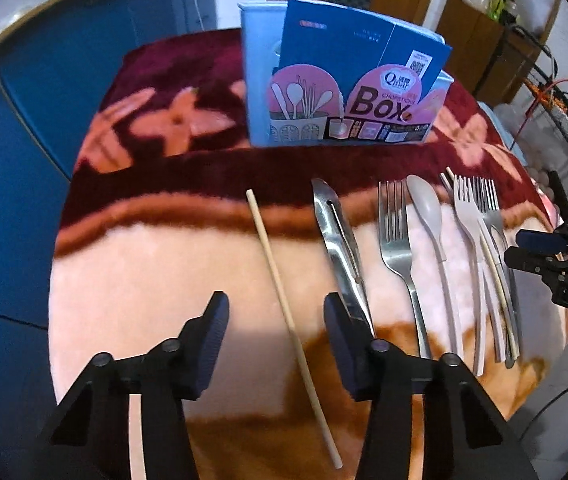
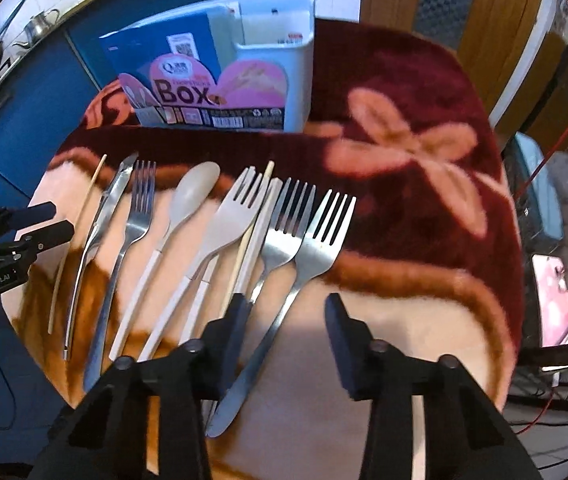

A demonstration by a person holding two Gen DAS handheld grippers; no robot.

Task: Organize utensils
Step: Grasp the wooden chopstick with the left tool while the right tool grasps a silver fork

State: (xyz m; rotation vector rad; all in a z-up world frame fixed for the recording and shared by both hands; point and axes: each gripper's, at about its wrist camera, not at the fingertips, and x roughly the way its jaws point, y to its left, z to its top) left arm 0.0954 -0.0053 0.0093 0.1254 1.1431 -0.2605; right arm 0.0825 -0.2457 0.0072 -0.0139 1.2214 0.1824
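Both jaws are held wide and empty, the left gripper (image 1: 275,314) straddling a thin, light, stiff pale wooden chopstick (image 1: 284,304) lying on the blanket-covered table (image 1: 164,264), best pinched mid-shaft.

Three shiny steel forks (image 2: 140,216) (image 2: 284,224) (image 2: 320,236), one pale plastic fork (image 2: 236,216). Two thin wooden chopsticks (image 2: 80,224) (image 2: 246,236), one grey plastic spoon (image 2: 192,196), one steel peeler knife (image 2: 104,216). One pale blue chopstick box (image 2: 280,60) at the blanket's far edge.

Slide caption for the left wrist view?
Open left gripper straddles a pale wooden chopstick beside a steel knife, facing a blue box.
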